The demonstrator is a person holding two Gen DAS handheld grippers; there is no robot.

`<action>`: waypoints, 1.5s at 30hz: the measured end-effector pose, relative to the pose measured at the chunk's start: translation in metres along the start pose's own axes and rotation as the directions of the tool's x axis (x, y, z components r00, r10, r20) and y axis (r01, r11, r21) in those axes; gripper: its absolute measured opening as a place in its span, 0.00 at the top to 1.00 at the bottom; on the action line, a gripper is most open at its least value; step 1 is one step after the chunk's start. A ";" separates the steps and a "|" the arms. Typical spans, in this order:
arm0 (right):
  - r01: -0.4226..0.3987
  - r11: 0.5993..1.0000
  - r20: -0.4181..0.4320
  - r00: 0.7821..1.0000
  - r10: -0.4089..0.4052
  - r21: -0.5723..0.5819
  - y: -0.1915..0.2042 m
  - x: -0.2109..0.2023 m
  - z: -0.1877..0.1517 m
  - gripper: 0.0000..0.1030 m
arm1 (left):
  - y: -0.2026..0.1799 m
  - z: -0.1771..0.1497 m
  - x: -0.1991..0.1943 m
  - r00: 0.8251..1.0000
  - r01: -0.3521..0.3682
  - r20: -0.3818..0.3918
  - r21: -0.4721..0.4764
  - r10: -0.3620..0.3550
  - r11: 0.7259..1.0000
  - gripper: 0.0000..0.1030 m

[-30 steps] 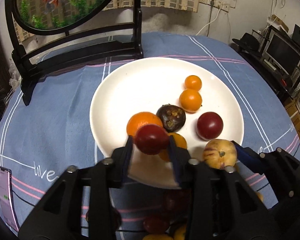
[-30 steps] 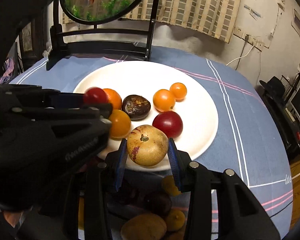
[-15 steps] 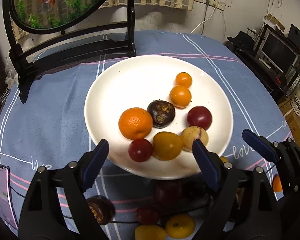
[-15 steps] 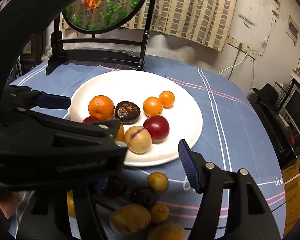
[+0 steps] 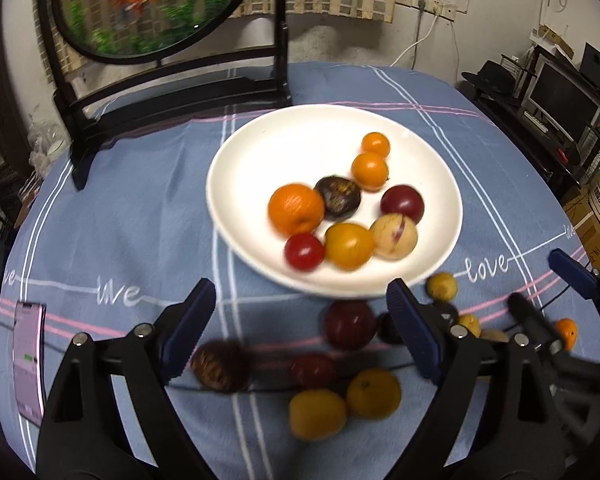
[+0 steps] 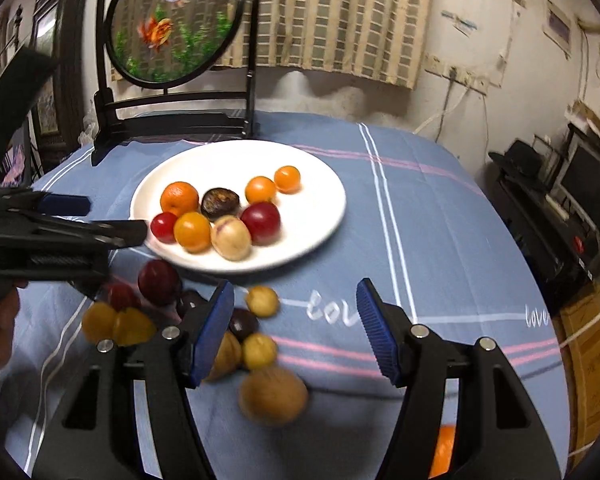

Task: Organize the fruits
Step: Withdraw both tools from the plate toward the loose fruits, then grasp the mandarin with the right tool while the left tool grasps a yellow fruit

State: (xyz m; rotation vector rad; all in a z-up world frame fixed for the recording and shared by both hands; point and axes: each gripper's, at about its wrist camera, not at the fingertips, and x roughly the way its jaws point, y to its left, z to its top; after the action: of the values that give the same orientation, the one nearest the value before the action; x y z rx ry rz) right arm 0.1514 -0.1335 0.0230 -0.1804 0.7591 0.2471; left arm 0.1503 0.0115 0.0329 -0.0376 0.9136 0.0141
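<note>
Left edge of the left wrist view: a phone (image 5: 30, 360) lies flat on the blue tablecloth (image 5: 140, 208), well clear of the work, so I ignore it.

My left gripper (image 5: 296, 324) has its fingers spread wide with nothing between them; the jaws have just been opening, and the small red fruit (image 5: 304, 251) sits loose on the white plate (image 5: 260, 148), beyond the fingertips and apart from both pads. I judge it was set at the near edge of the heap so it would nestle against the big orange (image 5: 296, 210) and the yellow-orange fruit (image 5: 349, 246) and not roll.

Under and just beyond the left fingers, off the plate: a brown rough fruit (image 5: 220, 366), a dark red plum (image 5: 350, 325) and two yellow ones nearer the camera. These look to be the waiting stock, kept close to the plate rim for short carries.

Right wrist view: my right gripper (image 6: 294, 320) is parted about halfway, empty; its jaws also have just been opening. The pale streaked fruit (image 6: 231, 238) rests on the plate ahead of the fingertips, touching the yellow-orange one and a red plum (image 6: 262, 222).

A small yellow fruit (image 6: 262, 301) lies just beyond the left finger tip; a blurred tan fruit (image 6: 272, 396) sits between the fingers, below the pads and untouched.
</note>
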 end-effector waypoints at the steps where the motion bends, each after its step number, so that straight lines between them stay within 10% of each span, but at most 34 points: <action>1: -0.006 1.000 -0.005 1.000 0.006 0.013 -0.004 -0.003 -0.004 0.38 | 0.002 -0.003 -0.002 1.000 -0.002 -0.001 -0.004 0.002 1.000 0.14; 25: -0.008 0.999 -0.126 0.992 0.013 0.044 -0.032 -0.024 -0.054 0.38 | 0.004 -0.084 -0.010 0.994 0.026 -0.107 0.021 -0.024 0.999 0.14; 45: 0.294 0.951 -0.234 0.936 -0.264 0.100 -0.081 -0.023 -0.084 0.38 | -0.001 -0.090 -0.002 0.988 0.041 -0.153 0.038 -0.035 0.998 0.14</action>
State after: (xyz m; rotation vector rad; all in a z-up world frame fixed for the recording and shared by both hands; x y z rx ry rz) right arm 0.1036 -0.2354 -0.0145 -0.1882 0.9537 -0.0974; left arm 0.0781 0.0067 -0.0205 -0.0182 1.0653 -0.0436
